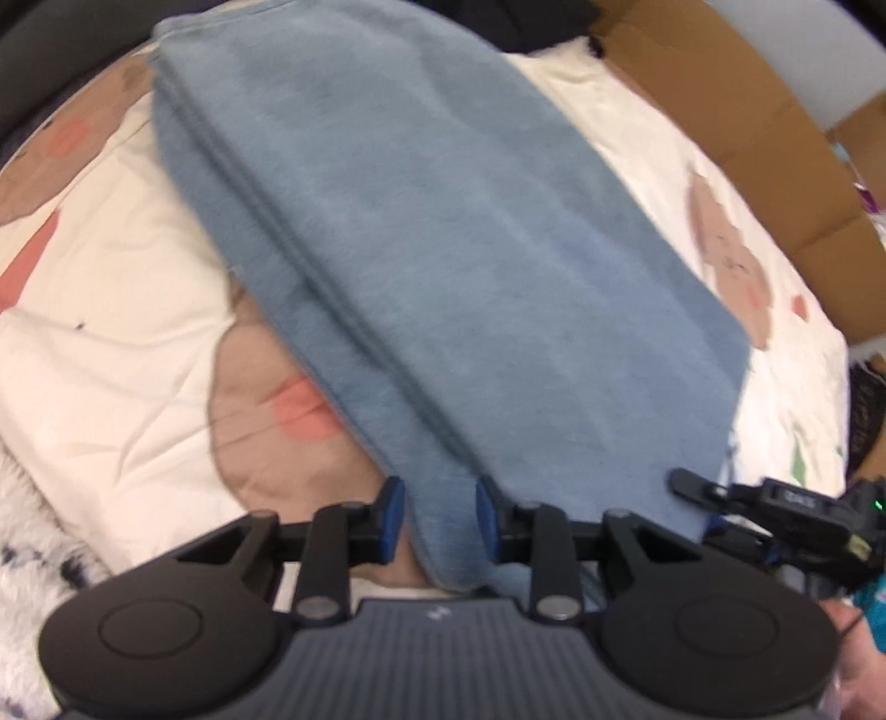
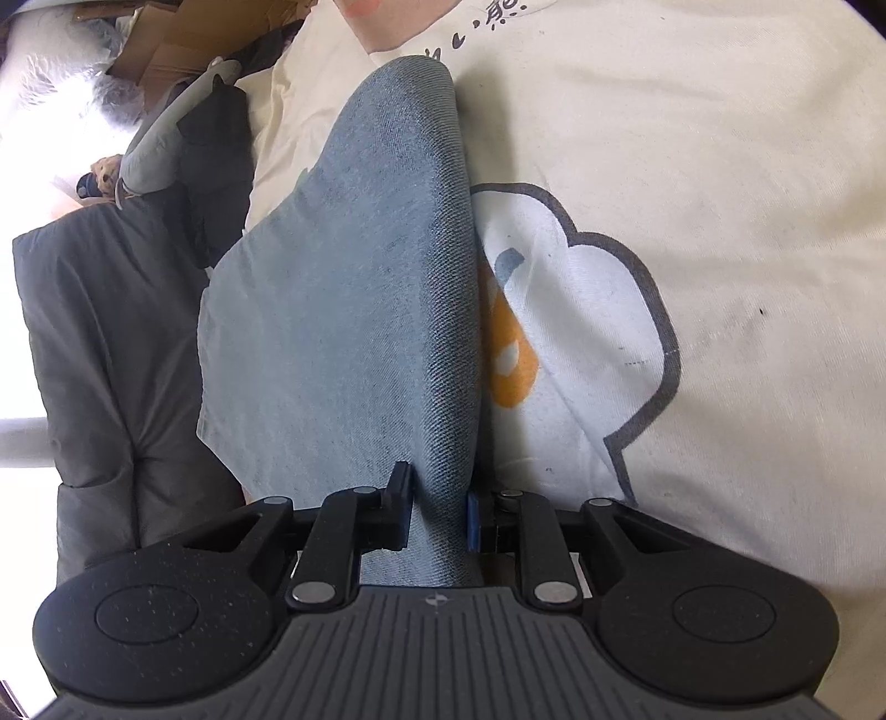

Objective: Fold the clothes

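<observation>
A blue denim garment point(image 1: 443, 249) lies folded lengthwise on a cream printed quilt point(image 1: 111, 332), with several layered edges along its left side. My left gripper point(image 1: 440, 515) is shut on its near corner, and the cloth fills the gap between the blue pads. In the right wrist view the same blue garment point(image 2: 360, 304) rises as a ridge from my right gripper point(image 2: 440, 515), which is shut on a fold of it. The right gripper point(image 1: 714, 495) also shows at the left wrist view's lower right, at the garment's other near corner.
Cardboard boxes point(image 1: 747, 111) stand beyond the quilt's far right edge. A white fluffy blanket point(image 1: 27, 526) lies at the lower left. A dark grey padded item point(image 2: 111, 343) and a cardboard box point(image 2: 194, 39) sit left of the quilt point(image 2: 720, 166).
</observation>
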The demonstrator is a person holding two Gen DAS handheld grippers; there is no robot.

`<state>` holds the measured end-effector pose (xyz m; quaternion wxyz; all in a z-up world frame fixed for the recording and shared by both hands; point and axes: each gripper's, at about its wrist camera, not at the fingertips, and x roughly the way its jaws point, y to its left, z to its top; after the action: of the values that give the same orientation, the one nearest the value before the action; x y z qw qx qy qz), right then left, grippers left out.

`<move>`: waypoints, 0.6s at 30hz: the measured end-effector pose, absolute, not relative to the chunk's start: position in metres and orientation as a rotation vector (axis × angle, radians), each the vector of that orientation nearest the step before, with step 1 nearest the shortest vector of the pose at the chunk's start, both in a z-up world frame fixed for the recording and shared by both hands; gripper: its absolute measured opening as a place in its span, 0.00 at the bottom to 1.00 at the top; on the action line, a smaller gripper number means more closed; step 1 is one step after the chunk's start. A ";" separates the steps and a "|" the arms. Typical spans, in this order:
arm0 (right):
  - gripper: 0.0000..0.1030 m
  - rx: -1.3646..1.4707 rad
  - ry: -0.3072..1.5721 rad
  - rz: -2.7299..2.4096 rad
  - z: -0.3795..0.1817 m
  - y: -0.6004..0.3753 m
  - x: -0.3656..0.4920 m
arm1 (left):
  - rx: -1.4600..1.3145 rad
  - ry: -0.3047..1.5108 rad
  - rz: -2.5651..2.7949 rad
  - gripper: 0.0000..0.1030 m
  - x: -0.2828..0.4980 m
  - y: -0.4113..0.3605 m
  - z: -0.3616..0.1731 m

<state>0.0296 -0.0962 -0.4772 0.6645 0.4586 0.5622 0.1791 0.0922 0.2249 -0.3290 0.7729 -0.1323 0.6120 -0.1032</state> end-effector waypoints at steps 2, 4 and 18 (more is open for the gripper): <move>0.19 1.032 1.269 0.404 -0.476 -0.095 0.030 | -0.278 1.346 -0.249 0.16 0.091 0.219 -0.328; 0.19 1.028 1.271 0.404 -0.476 -0.096 0.030 | -0.277 1.366 -0.271 0.11 0.090 0.213 -0.329; 0.23 1.029 1.269 0.392 -0.479 -0.097 0.027 | -0.112 1.455 -0.307 0.03 0.077 0.183 -0.376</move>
<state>0.0271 -0.0968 -0.4791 0.6672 0.4562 0.5626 0.1738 0.0774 0.1827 -0.3765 0.7346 -0.0511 0.6620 -0.1397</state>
